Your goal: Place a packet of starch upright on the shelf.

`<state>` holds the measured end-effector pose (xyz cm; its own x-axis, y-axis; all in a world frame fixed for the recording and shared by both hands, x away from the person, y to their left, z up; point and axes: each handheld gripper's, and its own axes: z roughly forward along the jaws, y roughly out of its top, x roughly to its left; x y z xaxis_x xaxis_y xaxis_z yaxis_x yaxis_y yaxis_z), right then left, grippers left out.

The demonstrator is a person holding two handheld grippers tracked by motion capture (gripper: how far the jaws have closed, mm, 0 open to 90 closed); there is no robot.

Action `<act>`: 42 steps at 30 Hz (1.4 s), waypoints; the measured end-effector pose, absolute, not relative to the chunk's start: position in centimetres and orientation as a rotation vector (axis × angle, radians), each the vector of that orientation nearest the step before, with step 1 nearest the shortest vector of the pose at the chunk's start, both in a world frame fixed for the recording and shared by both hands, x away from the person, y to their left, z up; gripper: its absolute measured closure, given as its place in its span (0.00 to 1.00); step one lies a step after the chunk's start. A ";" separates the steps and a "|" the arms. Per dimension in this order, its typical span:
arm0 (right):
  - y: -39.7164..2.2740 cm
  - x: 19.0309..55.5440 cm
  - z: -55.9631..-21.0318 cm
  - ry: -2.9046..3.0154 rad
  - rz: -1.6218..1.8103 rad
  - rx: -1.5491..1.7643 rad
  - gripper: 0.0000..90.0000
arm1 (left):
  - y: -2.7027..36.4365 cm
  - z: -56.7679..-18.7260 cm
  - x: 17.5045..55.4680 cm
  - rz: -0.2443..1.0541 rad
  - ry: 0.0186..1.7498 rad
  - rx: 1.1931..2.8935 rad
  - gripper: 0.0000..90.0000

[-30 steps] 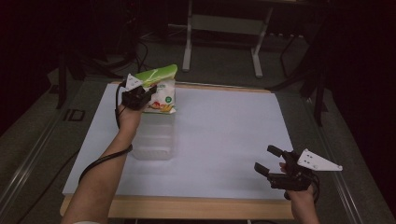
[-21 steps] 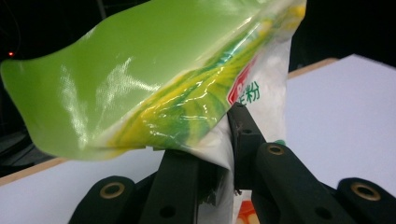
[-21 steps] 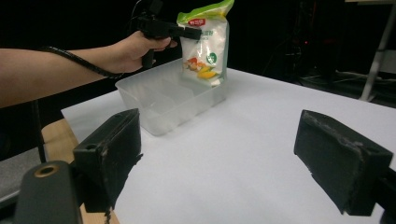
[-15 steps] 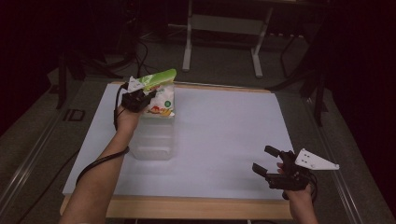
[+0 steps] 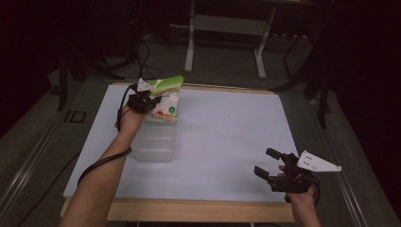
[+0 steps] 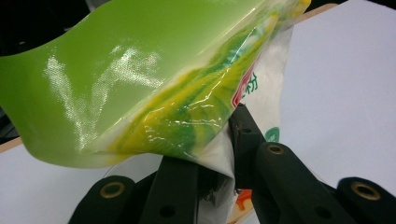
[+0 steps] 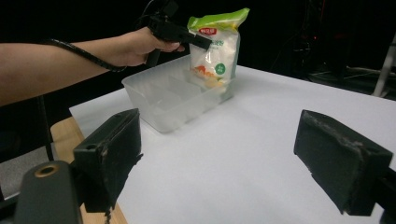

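Left gripper (image 5: 150, 98) outstretched, clamping snack bag (image 5: 165, 101) (upright)

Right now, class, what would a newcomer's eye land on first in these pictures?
The green-topped bag, bright at the far left of the white table, pinched by the left gripper above a clear plastic bin. Next, the right gripper, open and empty near the front right edge.

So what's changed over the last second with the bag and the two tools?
Hardly anything. The left tool still grips the snack bag just below its green top, holding it upright over the far end of the clear plastic box; any shift is too slight to call. The right tool stays open and empty over the near right of the white table.
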<state>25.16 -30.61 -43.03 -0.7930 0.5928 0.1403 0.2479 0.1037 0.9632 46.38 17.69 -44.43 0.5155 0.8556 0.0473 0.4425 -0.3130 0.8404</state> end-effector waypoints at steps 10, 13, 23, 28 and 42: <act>-30.7 25.1 -43.0 2.098 1.745 0.830 0.16 | 17.3 -44.6 46.3 0.611 1.117 1.978 0.79; -30.8 25.1 -42.8 2.093 1.743 0.833 0.17 | 17.1 -44.4 46.0 0.611 1.127 1.954 0.64; -31.0 25.0 -42.8 2.086 1.747 0.840 0.17 | 17.7 -43.7 45.4 0.541 1.194 1.851 0.07; -30.9 25.0 -42.9 2.091 1.743 0.837 0.16 | 18.3 -42.9 44.4 0.592 1.221 1.811 0.01; -30.5 25.2 -43.2 2.110 1.736 0.839 0.17 | 19.0 -43.0 41.3 0.618 1.184 1.789 0.01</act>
<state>25.15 -30.48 -43.24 -0.7913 0.5944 0.1431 0.2549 0.1080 0.9609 41.28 19.04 -42.98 0.4219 0.9046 -0.0605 0.4680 -0.1601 0.8691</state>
